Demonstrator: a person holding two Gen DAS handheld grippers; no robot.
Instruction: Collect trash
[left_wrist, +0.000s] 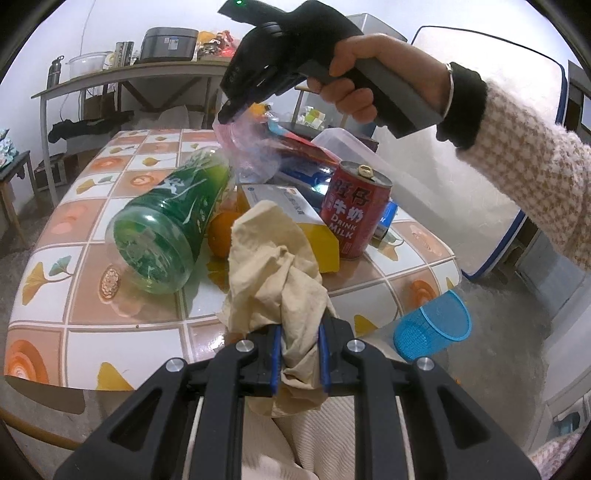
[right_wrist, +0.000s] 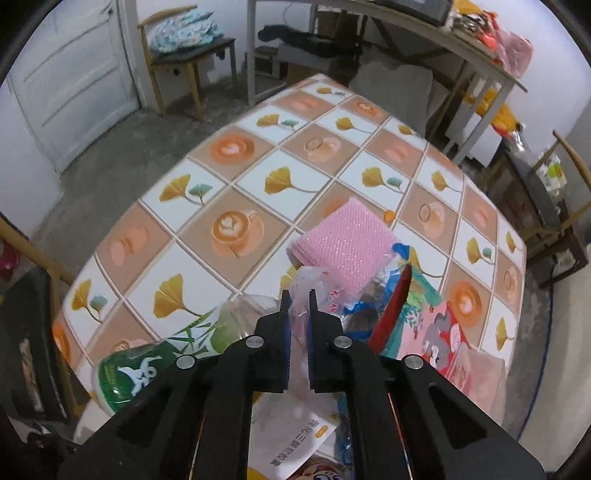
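Closest to us, in the left wrist view, our left hand-held gripper (left_wrist: 298, 354) is clamped on a crumpled beige paper napkin (left_wrist: 273, 269), which bulges up and forward out of the pads. Off the near right corner of the tiled-pattern surface (left_wrist: 110, 321), down on the floor, sits a blue mesh plastic cup-shaped bin (left_wrist: 432, 328), so we judge the napkin must travel right and down from the left hand-held gripper to reach it.

On the surface just beyond lie a green transparent plastic bottle (left_wrist: 166, 236) on its side, long axis running away from us, an orange fruit (left_wrist: 221, 236), a white and yellow cardboard box (left_wrist: 295, 221) and an upright red milk can (left_wrist: 354, 206).

Farther back, our right hand-held gripper (right_wrist: 298, 295) has its jaws drawn nearly together on the edge of a thin clear and pink plastic wrapper (right_wrist: 314, 284), pointing steeply down into the pile; a pink mesh cloth (right_wrist: 343, 243) lies just beyond it. The right hand (left_wrist: 354, 74) is the nearer one to that wrapper.
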